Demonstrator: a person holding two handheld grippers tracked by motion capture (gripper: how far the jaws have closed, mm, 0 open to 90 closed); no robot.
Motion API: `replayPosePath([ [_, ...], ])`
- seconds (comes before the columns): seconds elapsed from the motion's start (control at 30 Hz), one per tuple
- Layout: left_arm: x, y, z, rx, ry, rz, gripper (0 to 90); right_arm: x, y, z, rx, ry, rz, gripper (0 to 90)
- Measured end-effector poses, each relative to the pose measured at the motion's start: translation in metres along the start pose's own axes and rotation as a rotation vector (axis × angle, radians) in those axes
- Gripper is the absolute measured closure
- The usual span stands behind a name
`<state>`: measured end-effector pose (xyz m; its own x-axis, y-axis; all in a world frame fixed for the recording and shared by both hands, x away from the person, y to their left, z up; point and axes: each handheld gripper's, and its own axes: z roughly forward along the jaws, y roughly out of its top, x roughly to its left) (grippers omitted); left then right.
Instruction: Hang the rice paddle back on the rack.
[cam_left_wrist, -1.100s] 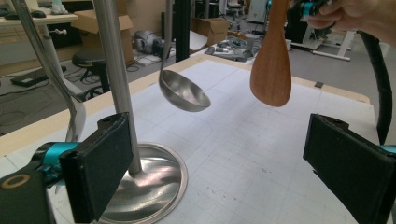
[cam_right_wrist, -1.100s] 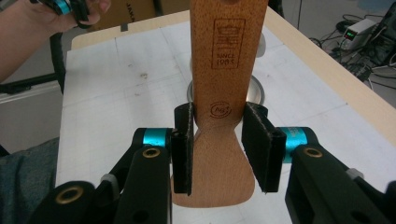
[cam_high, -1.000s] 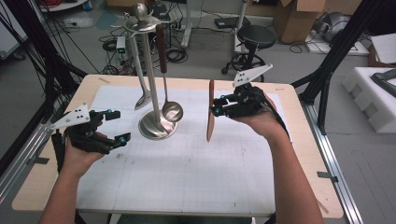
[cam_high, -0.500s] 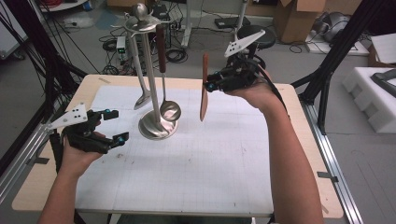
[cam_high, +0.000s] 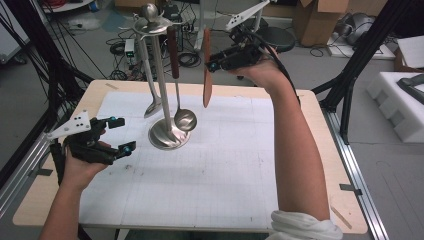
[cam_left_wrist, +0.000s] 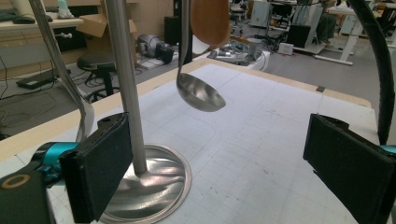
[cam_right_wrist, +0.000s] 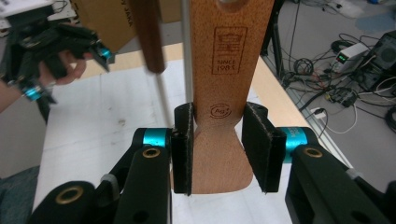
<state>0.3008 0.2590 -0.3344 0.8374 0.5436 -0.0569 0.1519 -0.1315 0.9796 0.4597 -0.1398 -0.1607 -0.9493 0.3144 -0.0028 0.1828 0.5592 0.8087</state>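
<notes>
R gripper (cam_high: 212, 64) is up high beside the top of the rack (cam_high: 161, 75), jaws clamped on a flat wooden spatula (cam_high: 206, 70) that hangs blade-down in the air, clear of the table (cam_high: 310, 150). In the right gripper view the pads pinch the spatula's narrow neck, w/ the hang-hole at the top edge of that picture. I'd say this is the hang-up step: spatula lifted to hook height, not yet on a hook.

Next move, as I judge it: bring the hole level w/ a free hook on the rack's top ring, slide it on, then let go. Needs care, since the ladle (cam_high: 184, 118) w/ its dark handle hangs just beside the spatula and could get knocked swinging.

L gripper (cam_high: 121, 135) sits low near the rack's base, jaws wide apart, nothing between them; left gripper view shows the post and base just ahead of it.

Count: 1 rack, 1 spatula, 1 ladle, 1 more steel utensil (cam_high: 152, 106) on the rack's far-left side, prob. a spoon, can't tell for sure. 2 grippers.
</notes>
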Motion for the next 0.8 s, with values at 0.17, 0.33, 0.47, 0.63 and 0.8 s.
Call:
replayPosePath([
  [0.17, -0.001, 0.000, 0.001, 0.009, -0.002, 0.003, 8.9, -0.009, 0.013, 0.009, 0.003, 0.007, 0.002, 65.5],
  [0.33, -0.001, -0.001, 0.002, 0.013, -0.003, 0.005, 8.9, -0.016, 0.023, 0.016, 0.018, 0.010, 0.008, 65.5],
  [0.47, -0.001, -0.001, 0.002, 0.012, -0.003, 0.005, 8.9, -0.020, 0.027, 0.022, 0.012, 0.020, 0.011, 65.5],
  [0.63, -0.001, -0.001, 0.002, 0.013, -0.001, 0.005, 8.9, -0.021, 0.030, 0.027, -0.009, 0.027, 0.012, 65.5],
  [0.8, 0.000, -0.001, 0.003, 0.019, -0.002, 0.006, 8.9, -0.021, 0.037, 0.032, 0.012, 0.025, -0.003, 65.5],
])
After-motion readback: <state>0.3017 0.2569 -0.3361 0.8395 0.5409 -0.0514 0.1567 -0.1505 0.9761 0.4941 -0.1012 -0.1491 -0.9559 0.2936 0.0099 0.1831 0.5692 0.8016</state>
